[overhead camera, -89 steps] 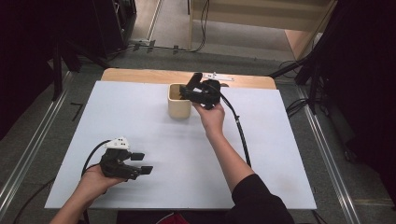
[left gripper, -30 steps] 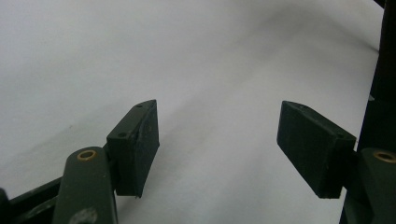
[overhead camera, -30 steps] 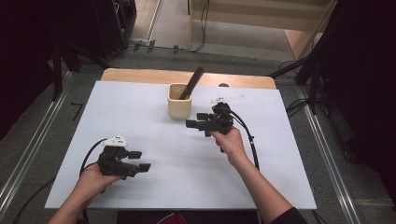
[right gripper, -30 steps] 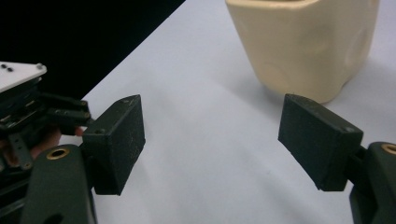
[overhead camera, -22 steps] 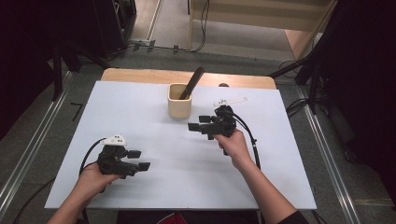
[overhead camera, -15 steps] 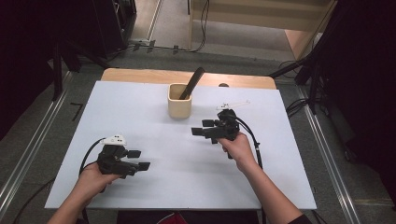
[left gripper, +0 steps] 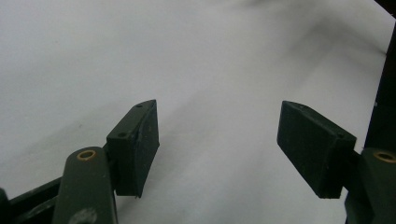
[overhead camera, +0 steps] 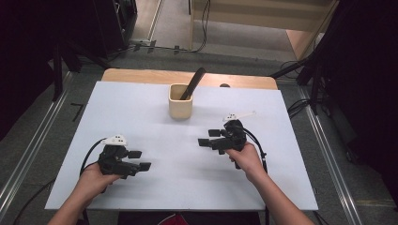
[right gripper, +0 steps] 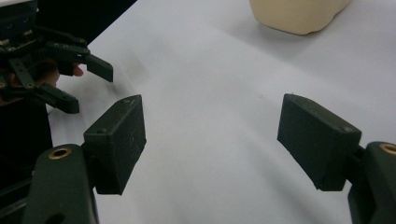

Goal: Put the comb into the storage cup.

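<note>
Cup (overhead camera: 180, 101) with dark utensil (overhead camera: 193, 83) leaning out is set near the table's (overhead camera: 141, 197) far edge, centre. Right gripper (overhead camera: 210, 137), jaws spread and empty, is held nearer; left gripper (overhead camera: 139, 160) likewise spread, near the front-left corner.

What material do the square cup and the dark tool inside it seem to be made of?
The cup looks like pale wood or matte cream plastic: an even beige surface without shine. The tool looks like dark matte plastic or dark wood; the material is uncertain from here.
</note>
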Motion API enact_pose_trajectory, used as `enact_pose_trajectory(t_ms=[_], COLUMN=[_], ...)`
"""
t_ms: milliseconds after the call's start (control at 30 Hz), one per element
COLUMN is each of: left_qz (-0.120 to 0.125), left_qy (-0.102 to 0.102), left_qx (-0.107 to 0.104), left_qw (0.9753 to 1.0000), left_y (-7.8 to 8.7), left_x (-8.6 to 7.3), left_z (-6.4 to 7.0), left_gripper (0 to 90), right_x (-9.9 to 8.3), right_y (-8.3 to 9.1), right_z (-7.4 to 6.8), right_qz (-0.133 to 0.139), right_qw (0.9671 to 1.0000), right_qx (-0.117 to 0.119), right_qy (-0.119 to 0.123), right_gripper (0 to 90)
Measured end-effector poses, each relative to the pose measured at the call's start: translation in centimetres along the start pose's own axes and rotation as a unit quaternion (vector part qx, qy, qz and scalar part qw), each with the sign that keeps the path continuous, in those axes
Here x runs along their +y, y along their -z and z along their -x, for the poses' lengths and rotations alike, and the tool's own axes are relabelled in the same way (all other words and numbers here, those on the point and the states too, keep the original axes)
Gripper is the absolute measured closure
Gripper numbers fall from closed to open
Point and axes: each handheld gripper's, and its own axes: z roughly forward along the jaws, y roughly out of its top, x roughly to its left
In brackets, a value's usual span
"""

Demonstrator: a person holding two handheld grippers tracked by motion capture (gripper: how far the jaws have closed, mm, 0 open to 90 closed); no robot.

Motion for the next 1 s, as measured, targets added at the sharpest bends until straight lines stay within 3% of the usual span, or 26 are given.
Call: enact_pose_trajectory(t_ms=[500,1000], left_qz=[0.003,0.003], left_qy=[-0.002,-0.003], left_qx=[0.006,0.009], left_qw=[1.0000,1.0000], left_y=[0.0,-0.1], left_x=[-0.1,-0.1], left_z=[0.0,0.1], left_gripper=[30.7,30.2], right_x=[-2.6,-4.3], right_y=[1.8,4.2], right_z=[-0.2,-0.3], right_qz=[-0.030,-0.032], right_qw=[0.9992,0.9986], right_qx=[-0.019,-0.039], right_qy=[0.015,0.017], right_gripper=[21.6,21.6])
